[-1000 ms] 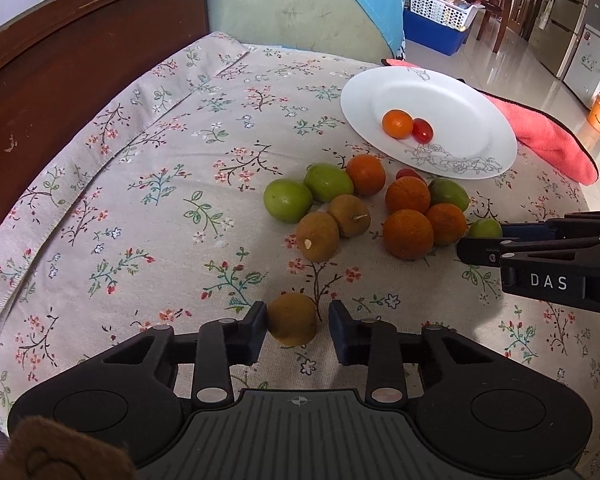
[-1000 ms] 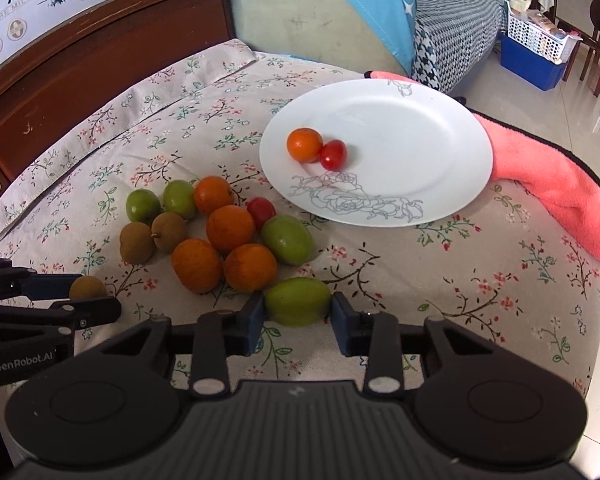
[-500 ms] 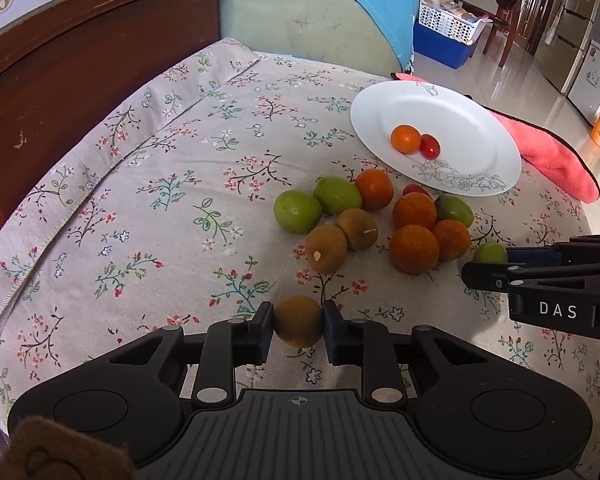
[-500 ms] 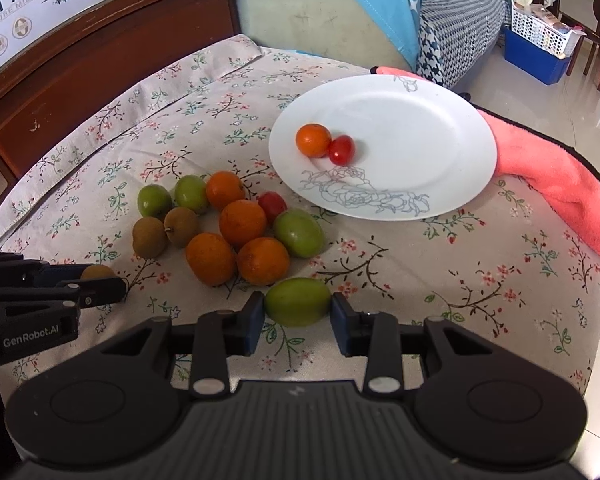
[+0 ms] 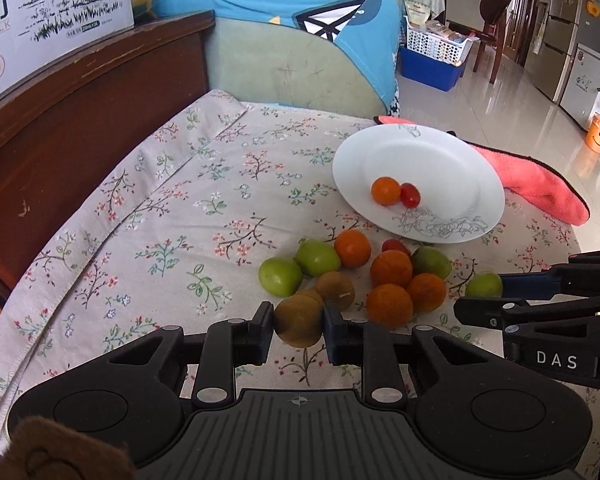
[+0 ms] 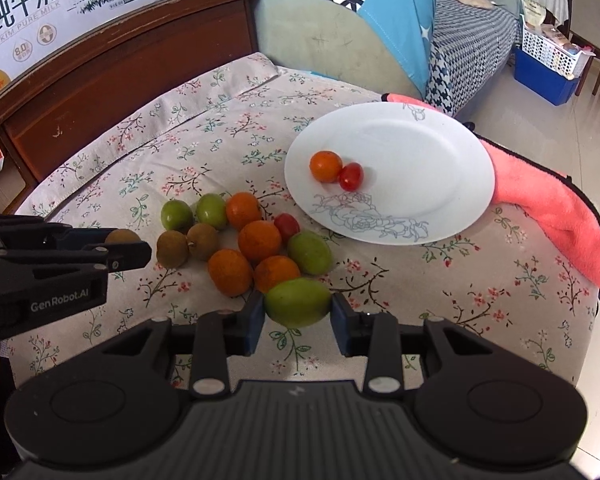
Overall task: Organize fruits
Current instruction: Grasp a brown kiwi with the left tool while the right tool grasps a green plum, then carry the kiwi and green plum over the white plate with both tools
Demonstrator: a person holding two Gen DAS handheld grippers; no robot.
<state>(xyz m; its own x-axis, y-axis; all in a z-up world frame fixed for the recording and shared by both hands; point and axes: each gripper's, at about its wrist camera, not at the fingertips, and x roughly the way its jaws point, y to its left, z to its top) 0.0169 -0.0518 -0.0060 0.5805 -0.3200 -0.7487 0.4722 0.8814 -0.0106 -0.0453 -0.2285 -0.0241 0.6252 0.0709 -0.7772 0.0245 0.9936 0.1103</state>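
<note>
Left gripper (image 5: 298, 326): pads clamped on a brown fruit (image 5: 298, 322), lifted clear of the cloth (image 5: 172, 216); seen at 9 o'clock in the right wrist view.
Right gripper (image 6: 297, 314): pads pressed against both ends of a green fruit (image 6: 297, 301), which sits at the near edge of the pile; whether it is off the cloth cannot be told.
Pile (image 6: 256, 240): loose fruit at the cloth's centre, just beyond both grippers. Contents: two brown fruits at 9 o'clock, two green at 11 o'clock, four orange through the middle, one green at 3 o'clock, one small red tomato (image 6: 286, 227) at 1 o'clock.
Plate (image 6: 420, 152): white with a line-drawn flower, at 1 o'clock from the pile, close to but apart from the tomato.
Plate contents: one orange fruit (image 6: 325, 166) and one red tomato (image 6: 351, 176), touching, left of the plate's centre.
Towel (image 6: 556, 208): pink, at 3 o'clock of the plate, its edge under the plate rim.
Background: wooden headboard (image 6: 100, 80) at 10 o'clock, milk carton (image 6: 60, 4) on top.
</note>
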